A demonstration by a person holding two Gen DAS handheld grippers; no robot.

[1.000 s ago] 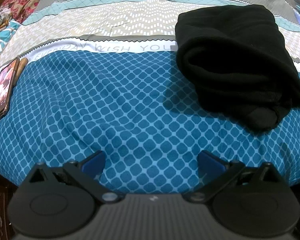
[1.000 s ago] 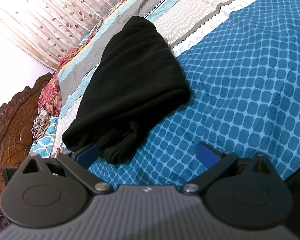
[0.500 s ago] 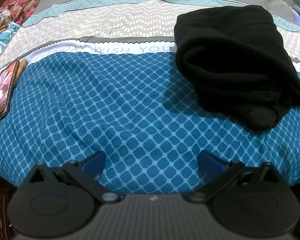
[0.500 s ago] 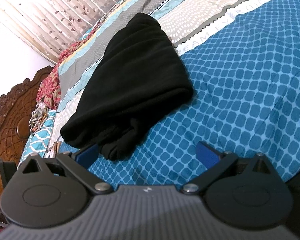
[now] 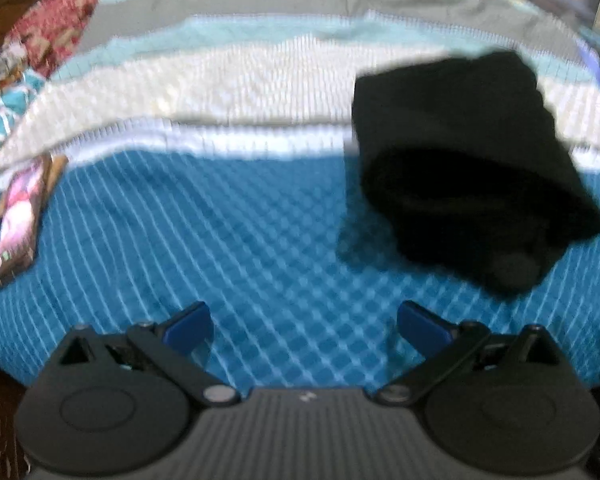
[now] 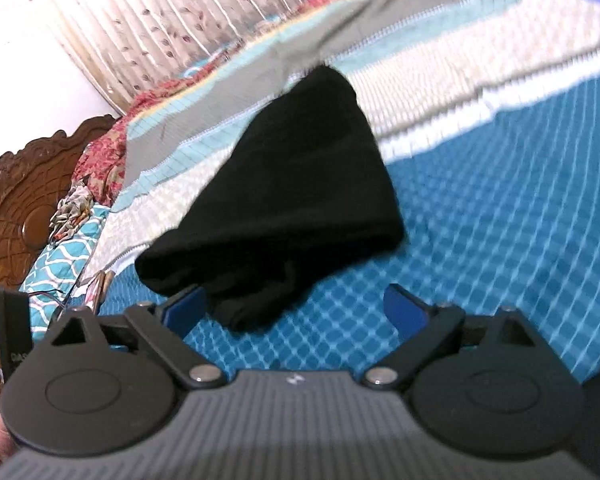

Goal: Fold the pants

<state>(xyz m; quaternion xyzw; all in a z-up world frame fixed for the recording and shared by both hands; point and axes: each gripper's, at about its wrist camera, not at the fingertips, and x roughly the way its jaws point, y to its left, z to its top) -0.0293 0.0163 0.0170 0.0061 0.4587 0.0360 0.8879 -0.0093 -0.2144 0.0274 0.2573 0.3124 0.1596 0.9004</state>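
Note:
The black pants (image 5: 460, 168) lie folded in a thick bundle on the blue patterned bedspread (image 5: 240, 240), at the right of the left wrist view. In the right wrist view the pants (image 6: 292, 200) lie at the centre, just beyond the fingers. My left gripper (image 5: 304, 326) is open and empty, above bare bedspread, to the left of and nearer than the pants. My right gripper (image 6: 292, 312) is open and empty, close to the bundle's near end. Both views are blurred.
A phone (image 5: 20, 220) lies at the bed's left edge. Red floral pillows (image 5: 48, 28) are at the far left. A carved wooden headboard (image 6: 16, 200) and a patterned curtain (image 6: 180, 20) show in the right wrist view.
Both grippers have pulled back and away from the bed, so the pants look smaller and farther off. Both stay open. The pants have not moved.

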